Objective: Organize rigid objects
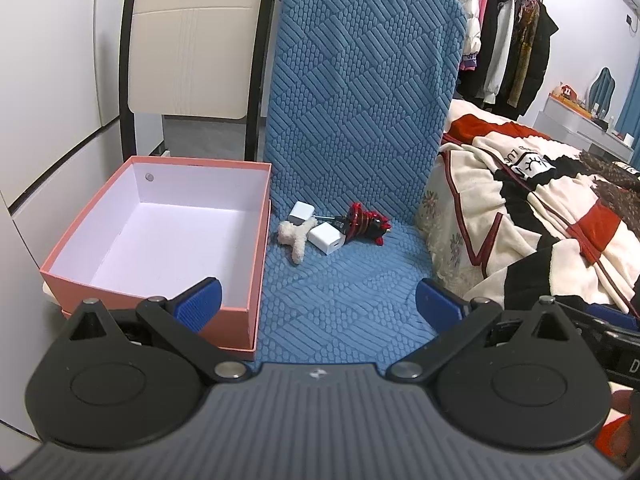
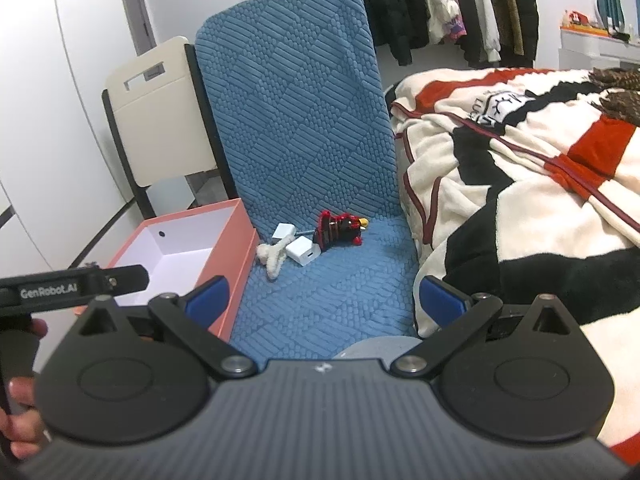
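On the blue quilted chair seat (image 1: 340, 304) lies a small cluster: two white charger cubes (image 1: 329, 238) (image 1: 301, 213), a red and black toy figure (image 1: 362, 222) and a cream plush piece (image 1: 296, 238). The same cluster shows in the right wrist view: charger cubes (image 2: 303, 251) (image 2: 283, 232), toy figure (image 2: 340, 229), plush piece (image 2: 274, 258). An empty pink box (image 1: 160, 236) with a white inside stands left of the seat, pink box (image 2: 180, 248). My left gripper (image 1: 318, 302) is open, well short of the cluster. My right gripper (image 2: 324, 300) is open too, empty.
A cream chair back (image 1: 192, 52) stands behind the box. A bed with a red, black and cream blanket (image 1: 540, 216) borders the seat on the right. Clothes hang on a rack (image 1: 504, 32) behind. A hand (image 2: 20, 420) holds the left gripper's handle.
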Motion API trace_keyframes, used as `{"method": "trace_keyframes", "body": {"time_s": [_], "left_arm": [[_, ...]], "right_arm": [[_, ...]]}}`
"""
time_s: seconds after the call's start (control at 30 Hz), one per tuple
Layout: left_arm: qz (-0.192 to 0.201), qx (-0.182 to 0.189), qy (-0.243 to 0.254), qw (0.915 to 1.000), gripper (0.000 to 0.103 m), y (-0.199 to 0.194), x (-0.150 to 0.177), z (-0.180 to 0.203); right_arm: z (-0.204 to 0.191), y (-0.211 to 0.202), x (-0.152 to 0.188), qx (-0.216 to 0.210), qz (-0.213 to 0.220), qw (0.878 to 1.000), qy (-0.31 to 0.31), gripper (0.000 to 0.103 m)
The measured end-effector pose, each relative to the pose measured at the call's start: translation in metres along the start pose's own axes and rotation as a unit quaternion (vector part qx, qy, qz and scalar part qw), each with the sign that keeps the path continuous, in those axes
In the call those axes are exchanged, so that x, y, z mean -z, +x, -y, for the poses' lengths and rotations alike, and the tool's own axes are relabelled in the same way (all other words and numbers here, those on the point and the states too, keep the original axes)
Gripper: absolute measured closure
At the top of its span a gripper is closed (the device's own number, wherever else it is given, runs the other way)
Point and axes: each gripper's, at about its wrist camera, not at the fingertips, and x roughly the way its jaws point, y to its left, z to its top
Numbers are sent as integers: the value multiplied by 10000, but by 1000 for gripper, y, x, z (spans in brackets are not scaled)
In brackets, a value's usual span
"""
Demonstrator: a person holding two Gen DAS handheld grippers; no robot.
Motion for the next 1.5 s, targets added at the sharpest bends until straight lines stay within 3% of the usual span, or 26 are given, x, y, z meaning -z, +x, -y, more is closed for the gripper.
{"method": "trace_keyframes", "body": {"time_s": [0.27,0.87,1.1,1.5], "left_arm": [[71,28,147,9999,0,7,3,5],[-170,170,188,9995,0,56,3,15],[-58,338,175,9993,0,87,0,15],[-163,316,294,9989,0,170,3,22]], "right_arm": [[9,4,7,84,-65,9998,154,0],[25,39,12,180,-127,9993,315,0],[33,65,8,191,-47,9990,389,0],[49,137,-5,121,48,9980,612,1]]}}
